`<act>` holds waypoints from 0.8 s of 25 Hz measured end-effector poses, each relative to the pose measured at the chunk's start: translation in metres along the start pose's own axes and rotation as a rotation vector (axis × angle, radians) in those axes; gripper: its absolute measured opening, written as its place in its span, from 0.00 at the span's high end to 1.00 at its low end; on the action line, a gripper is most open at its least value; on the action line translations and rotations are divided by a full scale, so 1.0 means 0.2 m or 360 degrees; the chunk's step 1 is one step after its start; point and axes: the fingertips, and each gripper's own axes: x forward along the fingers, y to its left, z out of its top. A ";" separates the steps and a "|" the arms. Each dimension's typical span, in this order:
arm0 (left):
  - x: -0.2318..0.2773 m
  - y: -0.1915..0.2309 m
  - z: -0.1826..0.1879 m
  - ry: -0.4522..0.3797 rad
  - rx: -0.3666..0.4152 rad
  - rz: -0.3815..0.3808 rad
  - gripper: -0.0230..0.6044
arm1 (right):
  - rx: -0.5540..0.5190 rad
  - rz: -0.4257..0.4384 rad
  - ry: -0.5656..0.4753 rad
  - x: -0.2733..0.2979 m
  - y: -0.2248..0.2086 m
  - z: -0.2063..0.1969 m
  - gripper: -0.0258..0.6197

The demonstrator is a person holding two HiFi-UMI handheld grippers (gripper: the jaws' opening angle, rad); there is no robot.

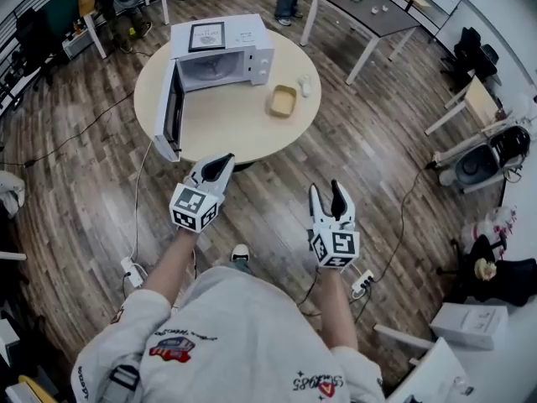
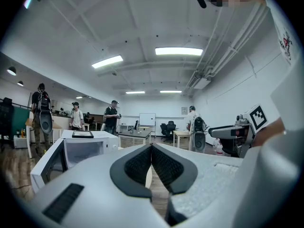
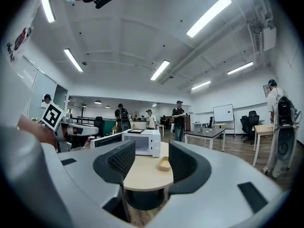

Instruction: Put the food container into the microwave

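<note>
A tan food container (image 1: 282, 101) lies on the round table (image 1: 226, 128), to the right of the white microwave (image 1: 225, 52), whose door (image 1: 173, 112) hangs wide open. The right gripper view has the container (image 3: 164, 164) and the microwave (image 3: 142, 143) between its jaws, far off. Both grippers are held above the floor, well short of the table. My left gripper (image 1: 221, 165) is shut with nothing in it, its pads meeting (image 2: 151, 152). My right gripper (image 1: 328, 193) is open and empty (image 3: 151, 161).
A small white object (image 1: 304, 85) lies on the table right of the container. A grey desk (image 1: 367, 11) stands behind, with people near it. Cables and a power strip (image 1: 132, 270) lie on the wooden floor. Chairs and equipment (image 1: 482, 162) stand at the right.
</note>
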 end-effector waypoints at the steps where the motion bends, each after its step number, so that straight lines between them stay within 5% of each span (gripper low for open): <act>1: 0.04 0.05 0.01 -0.0001 0.0013 0.0011 0.96 | -0.0006 0.0013 -0.0003 0.08 -0.01 0.01 0.64; 20: 0.27 0.79 -0.04 0.0053 -0.0070 0.0383 0.96 | 0.0005 0.0470 -0.0018 1.19 0.12 0.04 0.64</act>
